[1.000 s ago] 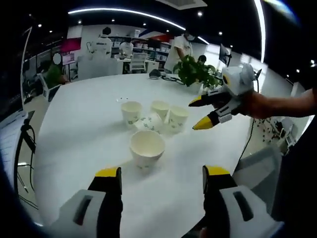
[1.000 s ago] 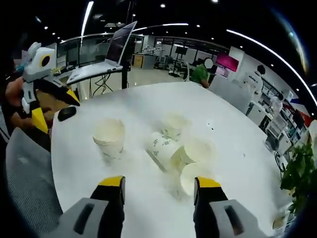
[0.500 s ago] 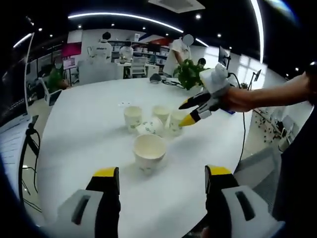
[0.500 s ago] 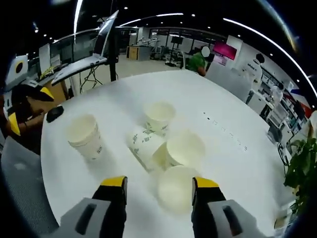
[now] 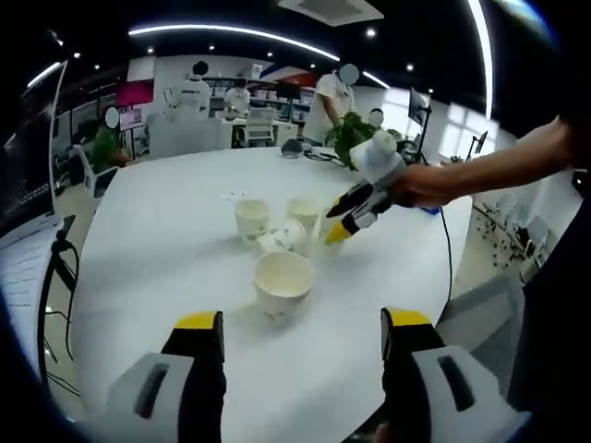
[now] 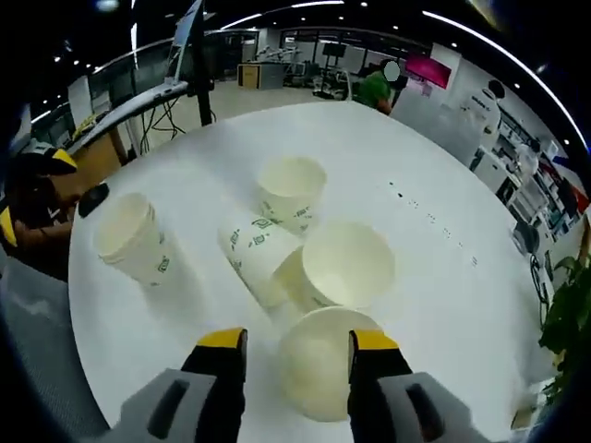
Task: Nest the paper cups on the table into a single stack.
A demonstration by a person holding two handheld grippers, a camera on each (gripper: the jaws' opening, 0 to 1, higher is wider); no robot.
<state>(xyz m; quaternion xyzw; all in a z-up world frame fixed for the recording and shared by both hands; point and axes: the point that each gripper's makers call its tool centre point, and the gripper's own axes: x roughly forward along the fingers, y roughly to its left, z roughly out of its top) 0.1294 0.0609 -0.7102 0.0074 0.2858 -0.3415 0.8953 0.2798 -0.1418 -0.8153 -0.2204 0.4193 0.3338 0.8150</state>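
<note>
Five paper cups on a white table [image 6: 462, 185]: near cup [image 6: 319, 369] upright between the wide-open yellow-tipped jaws of the right gripper [image 6: 295, 346], not clearly touched; second cup [image 6: 346, 268] just beyond; tipped cup [image 6: 254, 258] on its side against it; far cup [image 6: 291, 189] upright; lone cup [image 5: 283, 284] apart, ahead of the left gripper [image 5: 303, 328], jaws wide, holding nothing
</note>
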